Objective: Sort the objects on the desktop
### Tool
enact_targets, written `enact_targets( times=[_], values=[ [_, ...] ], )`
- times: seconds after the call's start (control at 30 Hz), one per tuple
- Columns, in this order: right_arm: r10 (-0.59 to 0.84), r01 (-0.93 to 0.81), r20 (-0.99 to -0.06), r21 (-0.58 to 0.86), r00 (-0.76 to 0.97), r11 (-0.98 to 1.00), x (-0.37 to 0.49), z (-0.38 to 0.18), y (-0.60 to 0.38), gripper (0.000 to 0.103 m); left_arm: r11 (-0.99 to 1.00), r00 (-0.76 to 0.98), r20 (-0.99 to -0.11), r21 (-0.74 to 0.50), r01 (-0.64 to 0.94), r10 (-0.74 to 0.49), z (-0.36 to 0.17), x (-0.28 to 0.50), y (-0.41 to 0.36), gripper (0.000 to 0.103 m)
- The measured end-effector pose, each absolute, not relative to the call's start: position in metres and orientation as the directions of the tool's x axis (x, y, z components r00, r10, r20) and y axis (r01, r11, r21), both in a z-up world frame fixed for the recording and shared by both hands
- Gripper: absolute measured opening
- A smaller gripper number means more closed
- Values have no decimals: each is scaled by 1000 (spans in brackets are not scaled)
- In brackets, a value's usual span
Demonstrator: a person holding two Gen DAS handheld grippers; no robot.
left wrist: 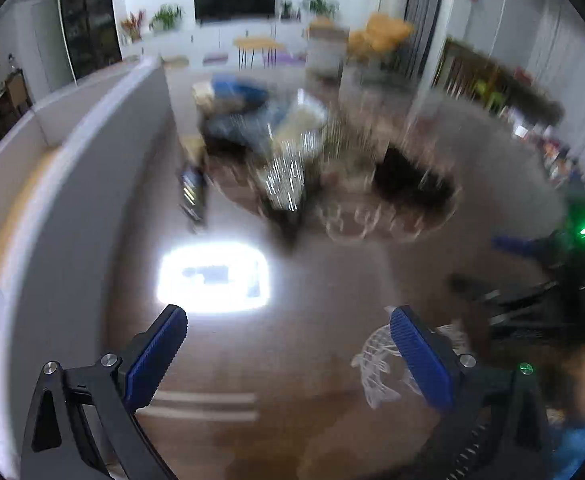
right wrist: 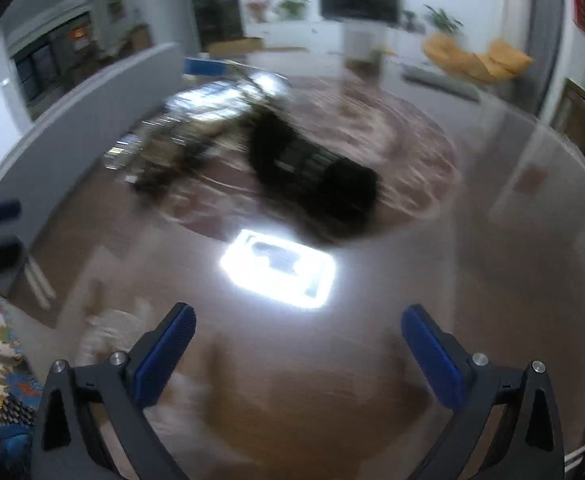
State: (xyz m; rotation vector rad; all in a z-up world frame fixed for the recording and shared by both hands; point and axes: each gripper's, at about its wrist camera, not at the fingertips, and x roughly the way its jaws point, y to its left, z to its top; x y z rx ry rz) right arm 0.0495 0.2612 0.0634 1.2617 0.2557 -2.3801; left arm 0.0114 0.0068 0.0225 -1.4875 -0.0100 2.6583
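1. Left gripper (left wrist: 288, 336): bottom of the left view, jaws spread wide, nothing between the blue pads (left wrist: 154, 360). It hangs above the bare table (left wrist: 292, 420).

2. Right gripper (right wrist: 298, 334): bottom of the right view, jaws equally wide, holding nothing. Also seen at the right edge of the left view, blurred.

3. Fish decal (left wrist: 376, 368): white line drawing on the tabletop, lower right of the left view, partly behind the right pad.

4. Glare (left wrist: 212, 278): bright lamp reflection, mid-frame in both views; not an object.

5. Black mesh holder (right wrist: 312, 172): lying on its side at centre of the right view, on a round mat (right wrist: 420, 152).

6. Clutter (left wrist: 288, 168): upper centre of the left view, beyond the glare. Shiny and dark items heaped together; too smeared to name singly. A dark slim item (left wrist: 192, 196) lies just left of the heap.

7. Grey partition (left wrist: 104, 168): left side, bordering the table.

Step, as judged: approach, no item yet picked. Both views are motion-blurred.

Next move calls for: steadying, choosing one item, most likely the holder, and closing in with the jaws aligned across it.
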Motion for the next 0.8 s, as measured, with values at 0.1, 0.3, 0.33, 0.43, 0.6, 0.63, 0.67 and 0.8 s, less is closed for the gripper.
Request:
enact_targets(
  times=[0.1, 0.3, 0.33, 0.43, 0.6, 0.63, 0.67, 0.8],
  values=[
    [-272, 451, -828, 26, -490, -892, 36, 64, 264, 103, -996, -506, -860, -35, -79, 70, -3, -5, 15, 102],
    [-271, 493, -826, -10, -494, -870, 13, 54, 259, 103, -998, -511, -859, 5, -67, 30, -20, -37, 18, 103],
    [-272, 495, -826, -9, -494, -869, 8, 53, 260, 103, -998, -510, -860, 1, -62, 31, -21, -42, 18, 103],
    [-274, 494, -825, -8, -495, -869, 2, 53, 260, 103, -998, -524, -851, 1, -62, 32, -19, -52, 20, 103],
    [-272, 490, -823, -9, -499, -871, 0, 48, 259, 103, -998, -542, -840, 0, -60, 33, -20, -81, 24, 103],
    [-272, 490, -823, -9, -499, -871, -1, 48, 258, 103, -998, -546, -837, 0, -61, 33, -20, -83, 24, 103],
    [-272, 490, -823, -9, -499, -872, 0, 47, 257, 103, -998, -550, -834, 0, -59, 33, -19, -84, 25, 103],
    [-271, 489, -822, -10, -500, -872, 0, 47, 257, 103, -998, -582, -813, -3, -58, 36, -20, -86, 25, 103]
  ],
)
